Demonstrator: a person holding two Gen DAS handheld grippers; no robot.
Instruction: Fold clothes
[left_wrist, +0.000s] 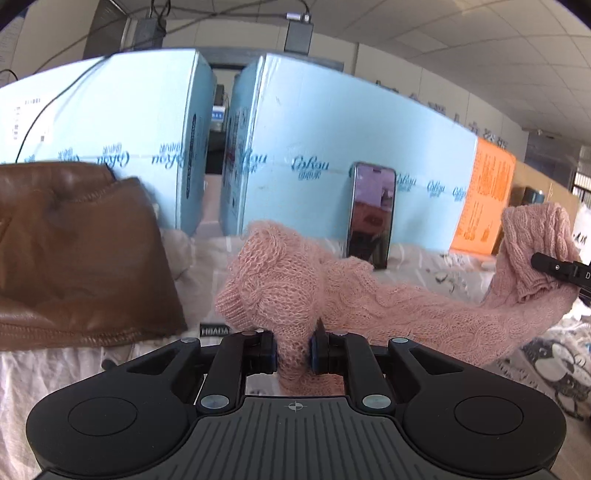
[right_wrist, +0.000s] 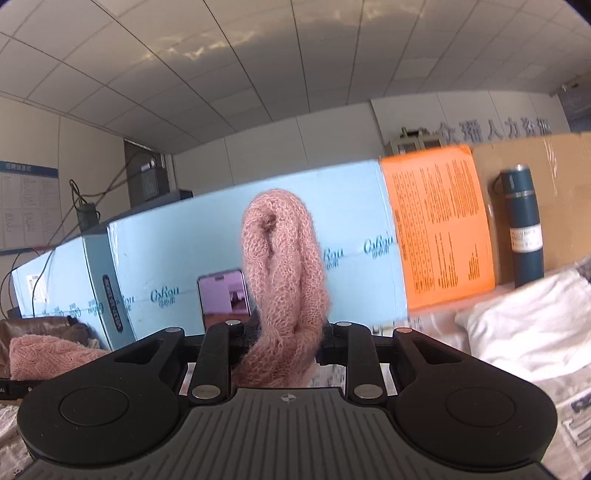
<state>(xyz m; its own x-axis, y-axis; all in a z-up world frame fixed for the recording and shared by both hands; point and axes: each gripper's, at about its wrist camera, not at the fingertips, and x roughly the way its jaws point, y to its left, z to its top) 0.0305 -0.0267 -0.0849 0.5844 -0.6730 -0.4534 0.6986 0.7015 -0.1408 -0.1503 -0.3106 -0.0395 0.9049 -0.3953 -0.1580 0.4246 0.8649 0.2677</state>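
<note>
A pink cable-knit sweater (left_wrist: 369, 306) hangs stretched between both grippers above the bed. My left gripper (left_wrist: 292, 350) is shut on one bunched end of it, which bulges up over the jaws. My right gripper (right_wrist: 284, 343) is shut on the other end; a loop of the pink knit (right_wrist: 280, 258) stands up above the jaws. The right gripper also shows in the left wrist view (left_wrist: 554, 267) at the far right, pinching the raised knit. The left-held part shows at the lower left of the right wrist view (right_wrist: 48, 356).
A brown leather garment (left_wrist: 77, 254) lies at the left. Light blue boxes (left_wrist: 332, 147) stand behind, with a phone (left_wrist: 371, 218) leaning on them, an orange sheet (right_wrist: 439, 225), a cardboard box and a dark blue flask (right_wrist: 524, 229). A white cloth (right_wrist: 524, 325) lies at the right on the patterned bedsheet (left_wrist: 554, 369).
</note>
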